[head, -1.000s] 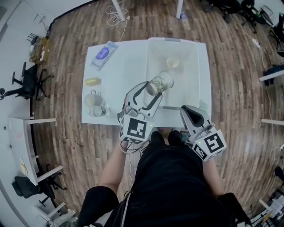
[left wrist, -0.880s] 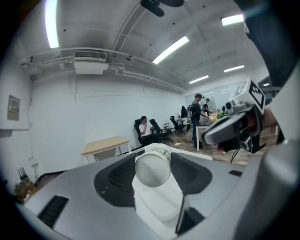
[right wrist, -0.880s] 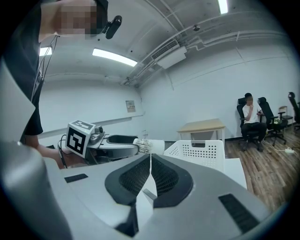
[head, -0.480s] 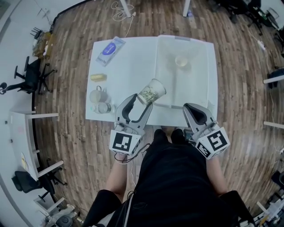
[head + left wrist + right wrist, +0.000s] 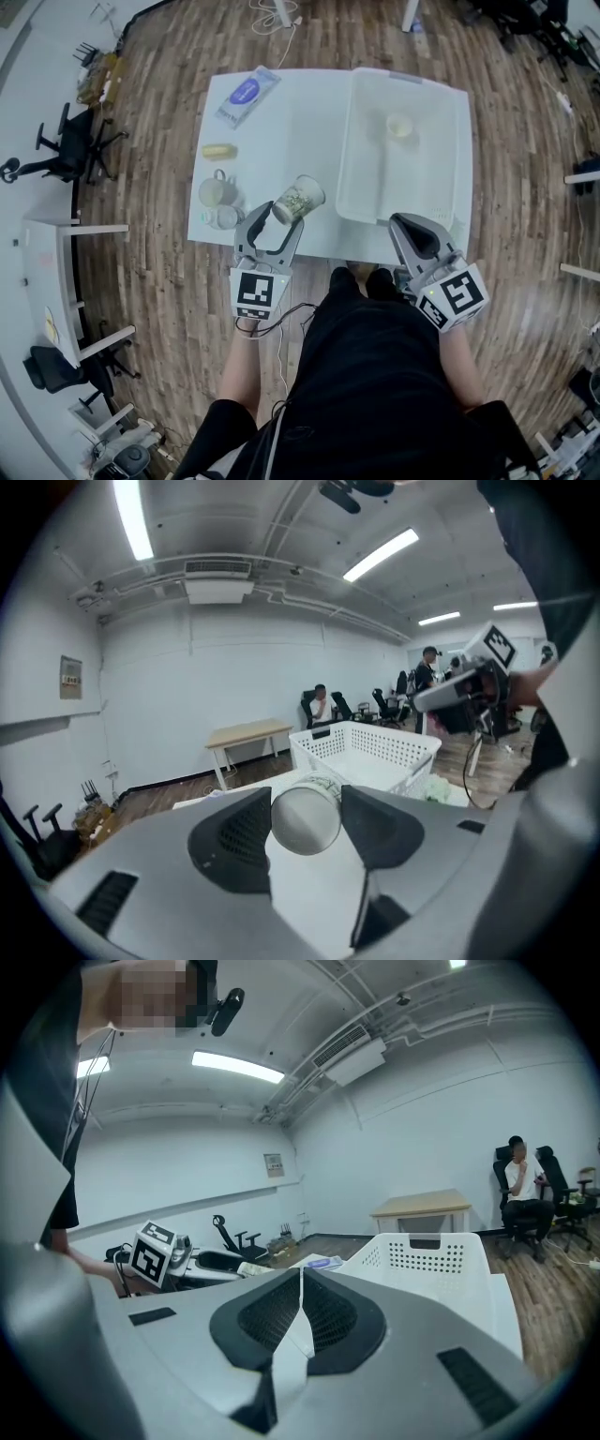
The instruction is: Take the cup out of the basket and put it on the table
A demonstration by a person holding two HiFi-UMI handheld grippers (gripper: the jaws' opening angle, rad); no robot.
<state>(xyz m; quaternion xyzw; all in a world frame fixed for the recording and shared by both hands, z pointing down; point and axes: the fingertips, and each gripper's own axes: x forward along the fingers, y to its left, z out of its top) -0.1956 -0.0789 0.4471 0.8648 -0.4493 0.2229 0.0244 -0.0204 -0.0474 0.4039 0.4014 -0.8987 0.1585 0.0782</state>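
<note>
The left tongs (image 5: pixel 279 214) clamp the cup (image 5: pixel 298 200) sideways over the counter (image 5: pixel 300 122). Its base faces them and its mouth points toward the basket (image 5: pixel 343 169). The right tongs (image 5: pixel 415 232) are closed and empty.

- The basket (image 5: pixel 352 141) sits on the counter's (image 5: pixel 300 122) right half, with a small container (image 5: pixel 400 126) in its far end.
- The cup (image 5: pixel 298 200) lies tilted between the left hand-held gripper's (image 5: pixel 279 214) jaws, left of the basket.
- A mug (image 5: pixel 216 192) and a glass (image 5: pixel 225 217) stand left of the cup.
- A packet (image 5: pixel 247 94) lies at the counter's far-left corner.
</note>
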